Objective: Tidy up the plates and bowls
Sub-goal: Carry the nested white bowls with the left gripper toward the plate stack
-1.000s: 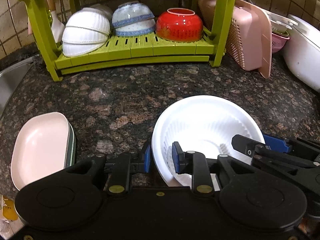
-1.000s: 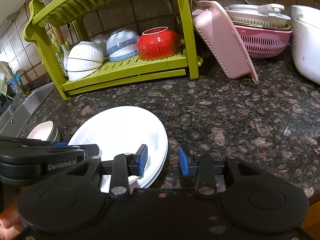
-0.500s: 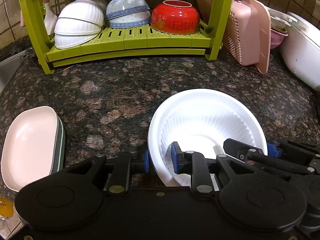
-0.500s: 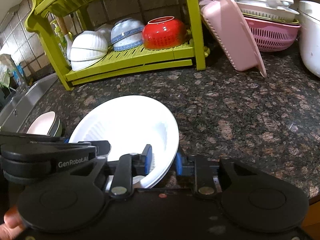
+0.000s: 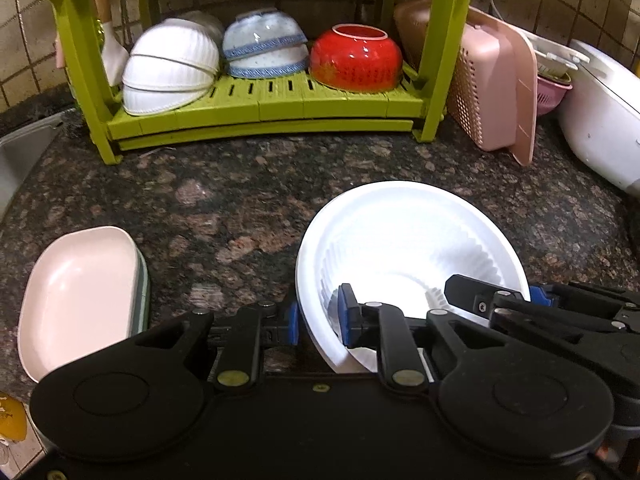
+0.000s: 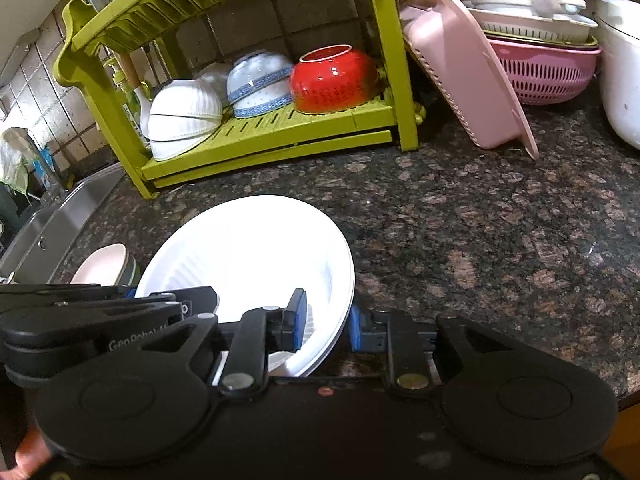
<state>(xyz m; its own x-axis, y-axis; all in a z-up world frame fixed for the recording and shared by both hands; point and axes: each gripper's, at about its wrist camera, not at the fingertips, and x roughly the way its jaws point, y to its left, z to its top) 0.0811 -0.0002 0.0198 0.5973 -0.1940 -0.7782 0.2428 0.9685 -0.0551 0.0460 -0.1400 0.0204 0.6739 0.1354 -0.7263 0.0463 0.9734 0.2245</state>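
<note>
The left gripper (image 5: pixel 318 316) pinched the near-left rim of the white plate (image 5: pixel 404 232), its 2 pads closed to a narrow gap. The right gripper (image 6: pixel 326 320) clamped the opposite rim likewise. The plate sat tilted just above the granite counter (image 5: pixel 240 184), well short of the green rack (image 5: pixel 264 108). Lifting well likely meant raising both sides evenly, keeping the grips firm.
</note>
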